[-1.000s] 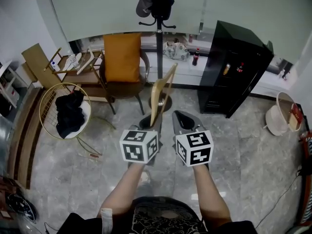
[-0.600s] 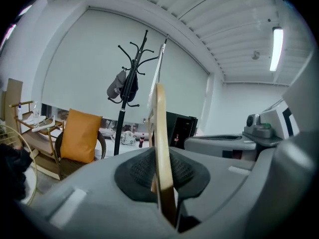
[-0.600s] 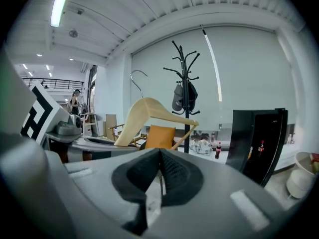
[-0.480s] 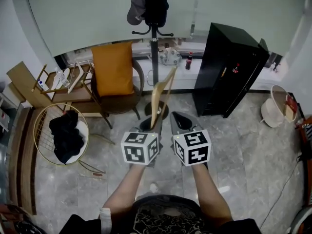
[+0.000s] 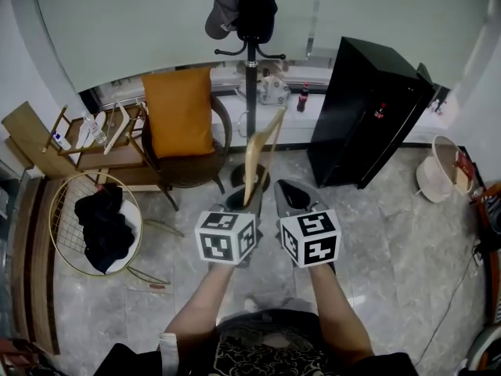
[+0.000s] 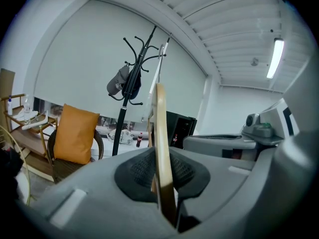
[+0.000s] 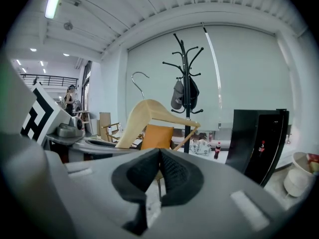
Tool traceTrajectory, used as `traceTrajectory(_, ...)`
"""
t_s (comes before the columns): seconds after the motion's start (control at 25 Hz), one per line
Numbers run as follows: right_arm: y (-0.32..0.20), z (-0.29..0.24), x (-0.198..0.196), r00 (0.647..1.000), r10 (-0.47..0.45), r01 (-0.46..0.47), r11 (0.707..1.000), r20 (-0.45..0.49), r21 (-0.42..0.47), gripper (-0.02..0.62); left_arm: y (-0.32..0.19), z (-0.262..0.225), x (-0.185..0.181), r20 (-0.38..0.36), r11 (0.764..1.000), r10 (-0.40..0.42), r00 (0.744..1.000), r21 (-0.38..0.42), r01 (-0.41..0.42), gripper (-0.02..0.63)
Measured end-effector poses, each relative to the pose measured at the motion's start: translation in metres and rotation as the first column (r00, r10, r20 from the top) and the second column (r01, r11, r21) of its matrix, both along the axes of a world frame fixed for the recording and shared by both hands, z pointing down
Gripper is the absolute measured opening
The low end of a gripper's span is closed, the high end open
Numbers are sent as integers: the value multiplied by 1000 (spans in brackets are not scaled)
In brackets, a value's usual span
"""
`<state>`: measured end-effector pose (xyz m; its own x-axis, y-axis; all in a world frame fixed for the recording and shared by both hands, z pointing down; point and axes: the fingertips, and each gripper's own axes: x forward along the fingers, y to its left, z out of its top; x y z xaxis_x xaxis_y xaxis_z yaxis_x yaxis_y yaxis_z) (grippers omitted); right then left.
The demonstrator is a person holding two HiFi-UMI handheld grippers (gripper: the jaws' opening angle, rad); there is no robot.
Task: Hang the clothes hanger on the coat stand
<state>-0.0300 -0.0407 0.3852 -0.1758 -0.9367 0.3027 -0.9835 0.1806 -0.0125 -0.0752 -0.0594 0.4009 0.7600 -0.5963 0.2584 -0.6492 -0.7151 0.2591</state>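
Short of the coat stand (image 5: 250, 92), across a stretch of bare stone floor, the wooden clothes hanger (image 5: 259, 157) stands upright in the left claw (image 5: 243, 199). That claw is clamped on the lower end of one hanger arm, and the left gripper view shows the wood pinched edge-on between the dark pads. The right claw (image 5: 290, 191) rides just beside it, pressed shut on nothing. So the pick-up looks done. What is left, by my reading, is the walk-in to the stand, the lift, and slipping the metal hook (image 7: 139, 78) over a prong — none of that has happened yet, since the hanger is well apart from the stand. Up on the stand a grey cap (image 5: 225, 10) and a dark garment (image 5: 257, 6) take some prongs, while the lower curled hooks and several upper ones look bare. To the left of the stand an armchair with an orange cushion (image 5: 180, 112) crowds close to its pole. To the right of the stand a black cabinet (image 5: 366, 108) presents a hard corner. The lane straight to the stand's base looks open — wide enough, I judge, for a direct approach.
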Motion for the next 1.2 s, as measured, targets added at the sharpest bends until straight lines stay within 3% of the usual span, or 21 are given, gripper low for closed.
traceTrajectory(0.48, -51, 5, 25, 999, -30, 30, 999, 14, 24, 2, -44, 9, 29, 23, 1000, -1, 1000, 6, 1, 35)
traceTrajectory(1.2, -162, 1, 140, 988, -149, 148, 989, 39, 11, 1, -144, 17, 149, 58, 996, -73, 996, -48, 76, 35)
